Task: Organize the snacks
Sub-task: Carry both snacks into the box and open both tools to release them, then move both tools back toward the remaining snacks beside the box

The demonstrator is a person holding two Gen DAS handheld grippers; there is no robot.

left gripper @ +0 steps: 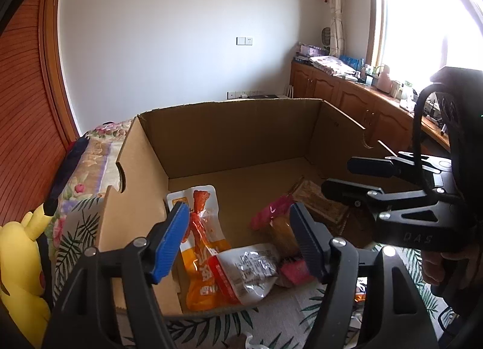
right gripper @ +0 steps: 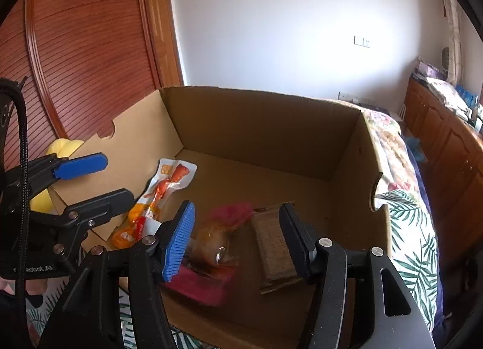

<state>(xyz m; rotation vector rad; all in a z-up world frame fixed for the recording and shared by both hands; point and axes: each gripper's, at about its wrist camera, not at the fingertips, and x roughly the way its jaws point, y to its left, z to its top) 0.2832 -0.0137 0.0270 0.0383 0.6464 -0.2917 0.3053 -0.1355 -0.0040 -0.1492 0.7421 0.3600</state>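
An open cardboard box [left gripper: 241,131] [right gripper: 271,125] sits on a leaf-print bed cover. Inside lie an orange snack pack [left gripper: 200,228] [right gripper: 163,192], a silver and red packet [left gripper: 247,270], a pink-wrapped bun [left gripper: 277,225] [right gripper: 217,243] that looks blurred in the right wrist view, and a brown flat pack [left gripper: 320,201] [right gripper: 274,246]. My left gripper [left gripper: 238,240] [right gripper: 102,178] is open and empty above the box's near left corner. My right gripper [right gripper: 238,240] [left gripper: 338,176] is open and empty above the pink-wrapped bun at the box's right side.
A yellow plush toy [left gripper: 21,264] [right gripper: 60,149] lies left of the box. A wooden sliding door [right gripper: 84,46] stands behind it. Wooden cabinets [left gripper: 347,95] with clutter run under the window at the right. More packets [left gripper: 359,291] lie on the bed cover near the box.
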